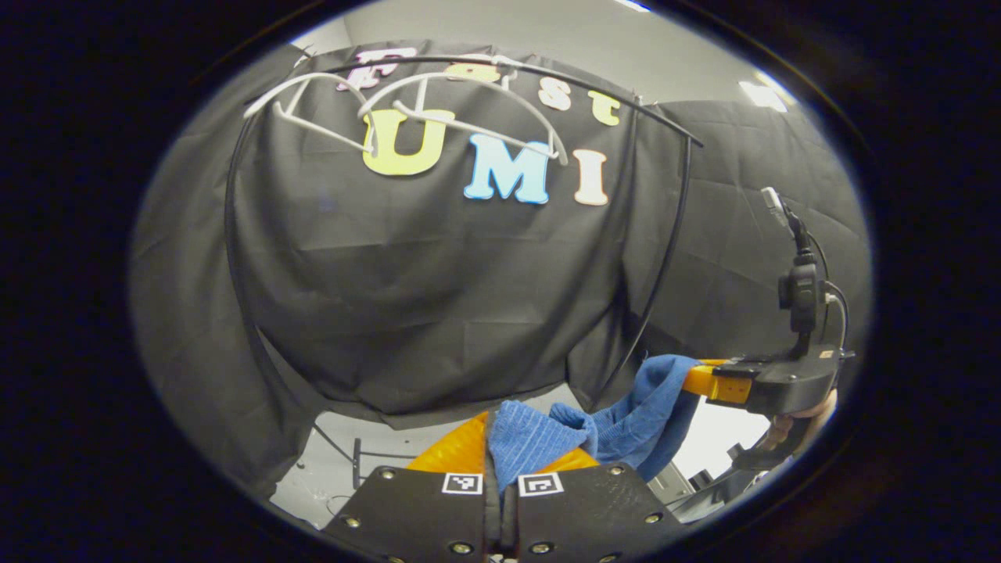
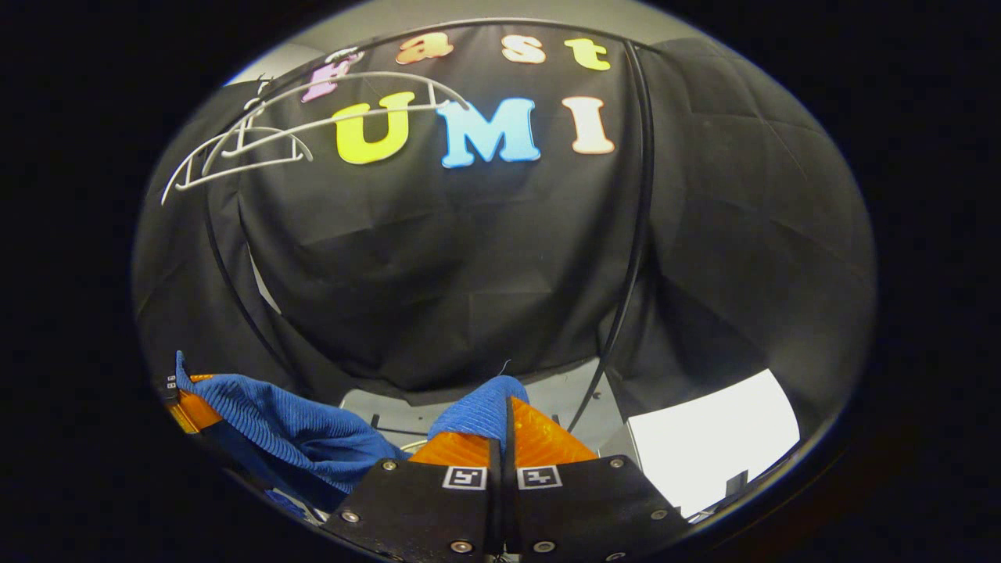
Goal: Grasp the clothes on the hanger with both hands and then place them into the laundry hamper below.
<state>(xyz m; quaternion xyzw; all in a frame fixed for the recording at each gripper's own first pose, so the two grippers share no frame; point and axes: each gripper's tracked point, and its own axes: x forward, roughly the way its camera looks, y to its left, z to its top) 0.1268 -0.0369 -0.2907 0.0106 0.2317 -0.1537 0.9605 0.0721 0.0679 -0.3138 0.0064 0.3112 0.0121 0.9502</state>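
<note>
A blue ribbed garment point(image 1: 618, 426) hangs stretched between both grippers, off the hangers. In the left gripper view my left gripper point(image 1: 500, 450) is shut on one end of the cloth, and the right gripper point(image 1: 708, 383), held by a hand, grips the other end at the right. In the right gripper view my right gripper point(image 2: 500, 426) is shut on a fold of the garment point(image 2: 297, 426), which runs left to the left gripper point(image 2: 184, 403). Two bare white hangers point(image 1: 438, 109) hang on the black rail point(image 1: 594, 90) above. The hamper cannot be made out.
The black rack's frame point(image 2: 633, 234) curves down on both sides in front of the black cloth wall. A white surface point(image 2: 712, 446) lies low at the right in the right gripper view. The rack's base point(image 1: 356, 461) stands on a pale floor.
</note>
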